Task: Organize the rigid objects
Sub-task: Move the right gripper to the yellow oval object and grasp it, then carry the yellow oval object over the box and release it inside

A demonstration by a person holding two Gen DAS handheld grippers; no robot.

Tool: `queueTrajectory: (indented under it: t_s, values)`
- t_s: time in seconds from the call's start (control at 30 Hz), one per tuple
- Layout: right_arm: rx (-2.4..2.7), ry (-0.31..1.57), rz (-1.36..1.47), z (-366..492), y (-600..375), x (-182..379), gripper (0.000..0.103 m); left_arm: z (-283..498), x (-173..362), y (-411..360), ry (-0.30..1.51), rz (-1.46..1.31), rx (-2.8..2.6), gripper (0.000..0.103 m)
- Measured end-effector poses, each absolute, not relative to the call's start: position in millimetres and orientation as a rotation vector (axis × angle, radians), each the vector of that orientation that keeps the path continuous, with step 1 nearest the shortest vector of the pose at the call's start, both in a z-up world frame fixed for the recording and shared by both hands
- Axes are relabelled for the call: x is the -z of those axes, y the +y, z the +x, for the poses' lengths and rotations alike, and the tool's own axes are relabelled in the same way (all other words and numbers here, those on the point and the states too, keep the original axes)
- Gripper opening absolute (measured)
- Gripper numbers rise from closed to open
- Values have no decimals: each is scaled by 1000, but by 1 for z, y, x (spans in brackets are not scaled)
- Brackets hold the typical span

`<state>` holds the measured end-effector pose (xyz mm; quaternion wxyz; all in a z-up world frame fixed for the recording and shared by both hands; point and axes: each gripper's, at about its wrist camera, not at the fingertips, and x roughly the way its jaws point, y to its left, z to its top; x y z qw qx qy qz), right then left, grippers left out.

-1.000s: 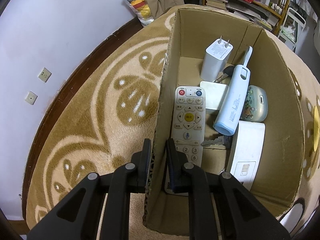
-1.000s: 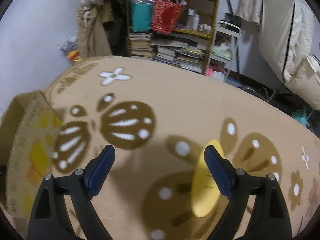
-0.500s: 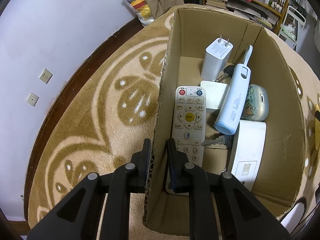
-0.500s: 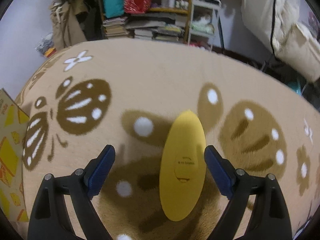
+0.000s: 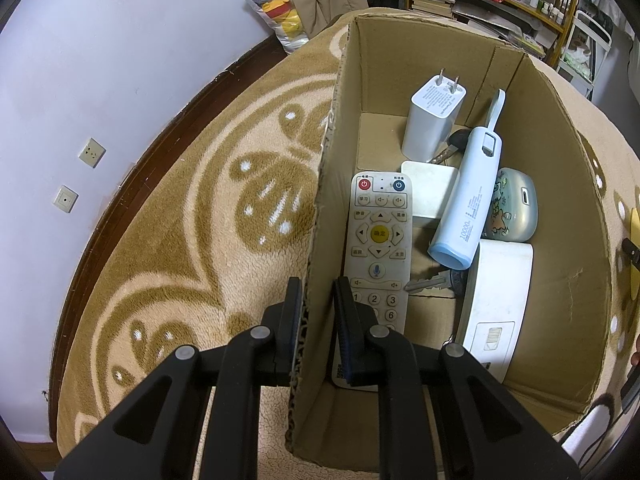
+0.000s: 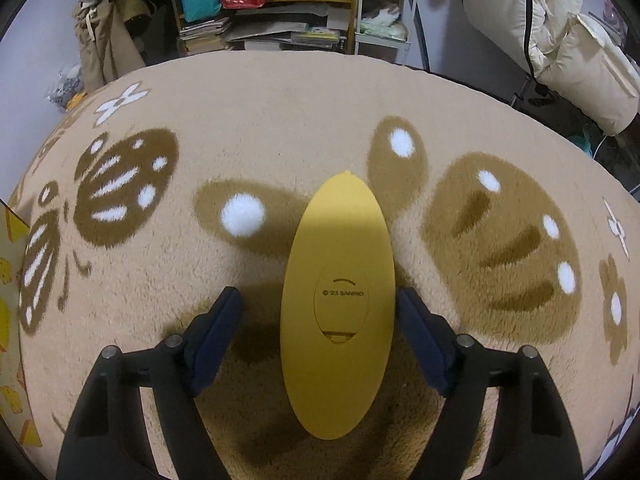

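A home: patterned rug (image 6: 280,120), cluttered bookshelf (image 6: 280,0), bedding (image 6: 560,32).

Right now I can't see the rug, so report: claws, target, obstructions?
Left claw shut on brown cardboard box wall. Right claw open, just closing around yellow oval plastic object; left pad clear, right one close. Nothing in the way.

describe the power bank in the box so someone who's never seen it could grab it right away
Look in the open cardboard box on the tan rug. Right of the white remote, the power bank lies slanted across the other items. It is the only pale blue cylinder there.
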<state>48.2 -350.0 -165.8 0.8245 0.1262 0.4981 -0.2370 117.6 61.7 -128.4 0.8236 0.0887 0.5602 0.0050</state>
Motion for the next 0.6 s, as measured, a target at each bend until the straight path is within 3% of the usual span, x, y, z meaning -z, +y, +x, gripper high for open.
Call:
queueTrajectory:
  t_s: [0.07, 0.17, 0.6]
  values:
    - [510, 1061, 264, 49, -349, 166, 76, 118, 129, 61, 1191, 188, -10, 16]
    - [509, 1057, 255, 49, -345, 164, 59, 118, 129, 61, 1191, 189, -11, 16]
    - [475, 980, 207, 59, -317, 129, 59, 118, 129, 61, 1191, 189, -11, 16]
